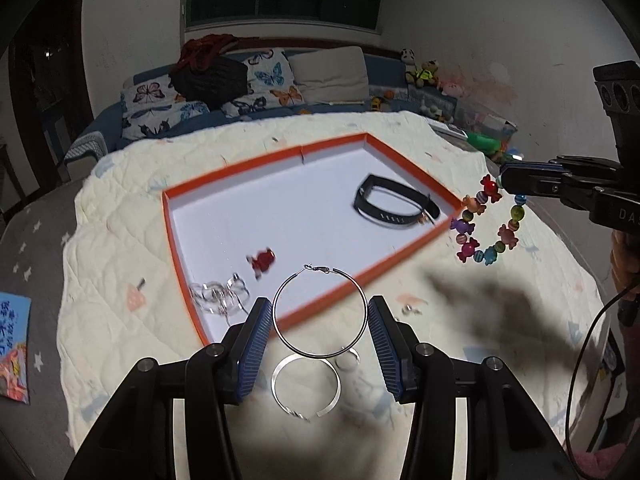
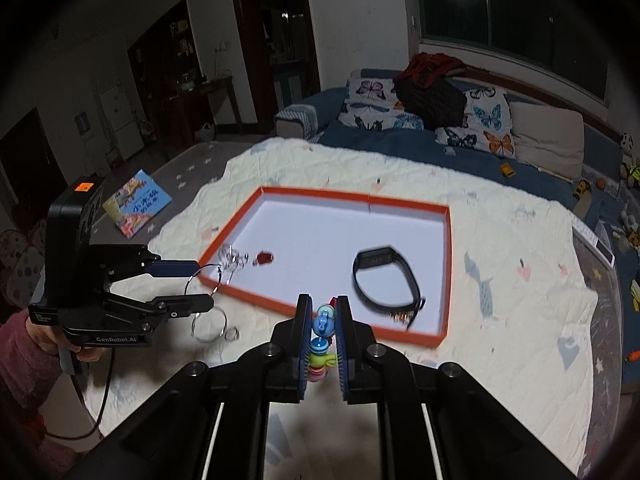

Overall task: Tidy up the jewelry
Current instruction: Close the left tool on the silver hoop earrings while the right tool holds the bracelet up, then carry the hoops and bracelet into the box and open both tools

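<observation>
Left wrist view: left claw [image 1: 320, 316] clenched across large hoop earring [image 1: 320, 312], lifted over tray's near rim [image 1: 320, 312]. Right claw [image 2: 323, 320] pinched on candy-bead bracelet [image 1: 486, 220], dangling by tray's right edge. Black band [image 2: 386, 280] inside tray [image 2: 352, 196] on quilt [image 2: 520, 280].

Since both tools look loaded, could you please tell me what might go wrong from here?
1. The hoop is held only at its thin sides by the left tool; it could slip or pop out.
2. The bead bracelet dangles from the right tool and might snag the tray rim when lowered.
</observation>
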Motion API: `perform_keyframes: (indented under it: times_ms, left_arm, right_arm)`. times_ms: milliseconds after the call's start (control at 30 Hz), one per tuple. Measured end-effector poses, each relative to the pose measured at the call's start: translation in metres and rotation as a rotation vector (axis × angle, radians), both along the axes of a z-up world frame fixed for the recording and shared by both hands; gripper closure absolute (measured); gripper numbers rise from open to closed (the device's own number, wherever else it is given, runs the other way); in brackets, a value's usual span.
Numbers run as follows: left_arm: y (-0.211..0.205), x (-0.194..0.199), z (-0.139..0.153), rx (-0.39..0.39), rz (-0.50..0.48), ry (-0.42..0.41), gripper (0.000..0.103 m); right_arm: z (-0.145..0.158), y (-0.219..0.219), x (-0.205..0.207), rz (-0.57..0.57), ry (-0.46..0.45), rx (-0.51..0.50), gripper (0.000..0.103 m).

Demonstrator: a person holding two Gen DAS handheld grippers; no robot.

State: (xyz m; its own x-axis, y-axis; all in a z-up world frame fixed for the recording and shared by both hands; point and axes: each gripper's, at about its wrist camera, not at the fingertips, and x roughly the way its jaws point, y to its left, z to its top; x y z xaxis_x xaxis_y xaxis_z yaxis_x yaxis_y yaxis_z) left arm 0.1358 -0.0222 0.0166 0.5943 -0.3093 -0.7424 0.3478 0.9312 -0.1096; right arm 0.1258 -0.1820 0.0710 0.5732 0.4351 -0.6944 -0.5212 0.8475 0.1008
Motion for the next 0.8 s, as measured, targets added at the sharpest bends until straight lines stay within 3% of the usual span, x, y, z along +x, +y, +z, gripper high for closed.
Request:
perform_keyframes:
  times_ms: [200,333,433,800]
  left_arm:
    - [0.002,0.035,0.006,0.005,0.019,-0.012,0.051]
    - [0.001,0.058,-0.002,0.009,0.026,0.002,0.051]
    - [0.001,0.067,-0.011,0.007,0.03,0.02,0.051]
    - [0.003,0.081,-0.041,0.032,0.037,0.076,0.051]
  right_arm:
    - [0.009,0.009,0.029,-0.004,-0.032,0.026,0.089]
    - [0.001,0.015,0.048,0.008,-0.005,0.047,0.089]
    - [-0.011,0.018,0.059,0.018,0.041,0.074,0.089]
    - [-0.07,0.009,0.092,-0.04,0.175,0.015,0.089]
